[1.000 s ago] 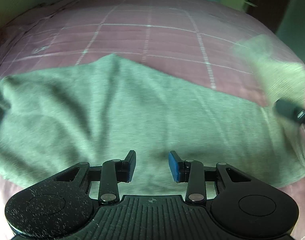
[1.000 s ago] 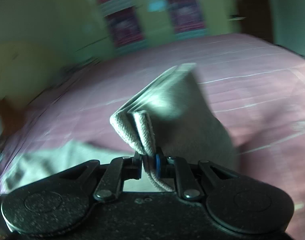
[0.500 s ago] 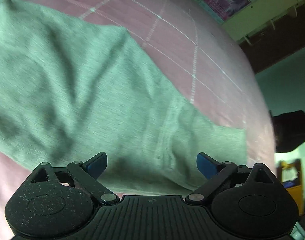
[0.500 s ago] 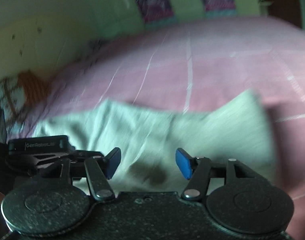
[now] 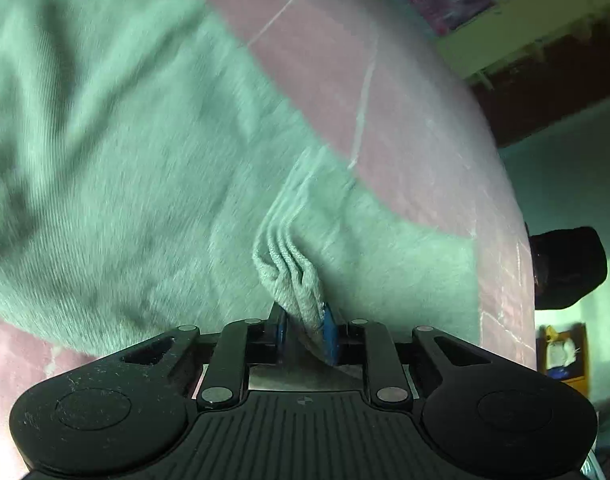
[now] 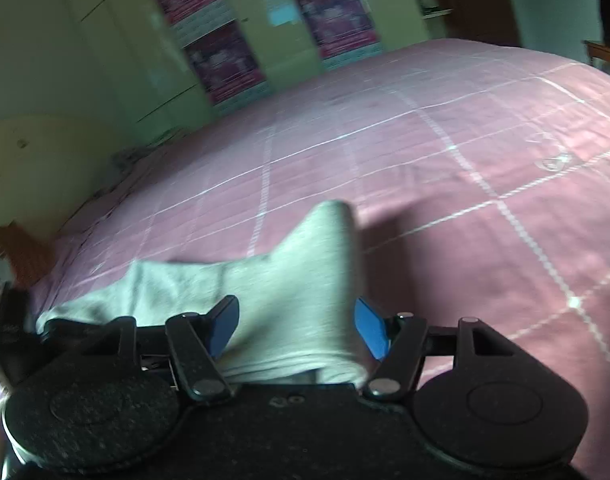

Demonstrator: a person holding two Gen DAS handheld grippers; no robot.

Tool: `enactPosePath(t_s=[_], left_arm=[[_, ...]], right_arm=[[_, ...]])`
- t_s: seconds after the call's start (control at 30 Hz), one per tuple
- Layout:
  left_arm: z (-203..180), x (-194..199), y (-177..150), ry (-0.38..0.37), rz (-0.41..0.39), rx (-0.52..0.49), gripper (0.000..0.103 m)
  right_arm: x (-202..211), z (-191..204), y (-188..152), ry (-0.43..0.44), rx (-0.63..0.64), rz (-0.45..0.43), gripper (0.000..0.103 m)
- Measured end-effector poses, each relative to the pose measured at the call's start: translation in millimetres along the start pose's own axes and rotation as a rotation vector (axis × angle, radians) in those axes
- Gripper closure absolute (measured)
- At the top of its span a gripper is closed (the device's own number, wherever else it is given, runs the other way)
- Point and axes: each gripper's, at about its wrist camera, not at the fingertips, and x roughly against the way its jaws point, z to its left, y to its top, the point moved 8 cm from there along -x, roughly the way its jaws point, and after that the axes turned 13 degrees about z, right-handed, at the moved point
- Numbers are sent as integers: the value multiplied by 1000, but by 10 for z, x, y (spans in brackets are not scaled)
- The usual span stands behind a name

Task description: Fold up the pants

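The left gripper (image 5: 303,326), jaws having just been closing, is pinching a bunched edge of the pants (image 5: 145,140). The right gripper (image 6: 297,326) is standing released, angled down over the fabric.

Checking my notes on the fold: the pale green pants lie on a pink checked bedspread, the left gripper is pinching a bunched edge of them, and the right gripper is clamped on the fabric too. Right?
Not the last part. The right wrist view shows the right gripper open, the pants lying loose between its pads. The left gripper does pinch a bunched edge, on the pink checked bedspread.

left gripper (image 5: 303,326) just clamped (right gripper (image 6: 297,330) spread).
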Motion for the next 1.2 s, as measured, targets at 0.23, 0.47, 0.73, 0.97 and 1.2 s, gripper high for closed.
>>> enactPosePath(t_s=[0.23, 0.47, 0.73, 0.97, 1.2], left_arm=[[-24, 978, 194, 23, -188, -138, 84], [859, 459, -2, 212, 1, -100, 77], [526, 1004, 151, 228, -148, -185, 72], [409, 228, 646, 321, -33, -209, 69], [324, 48, 707, 437, -68, -319, 69]], right_arm=[[-250, -75, 187, -95, 25, 36, 68], [-826, 550, -160, -148, 294, 195, 69], [-850, 616, -187, -153, 383, 264, 69], [-1170, 908, 255, -221, 438, 201, 66], [-1693, 781, 176, -304, 485, 293, 62]])
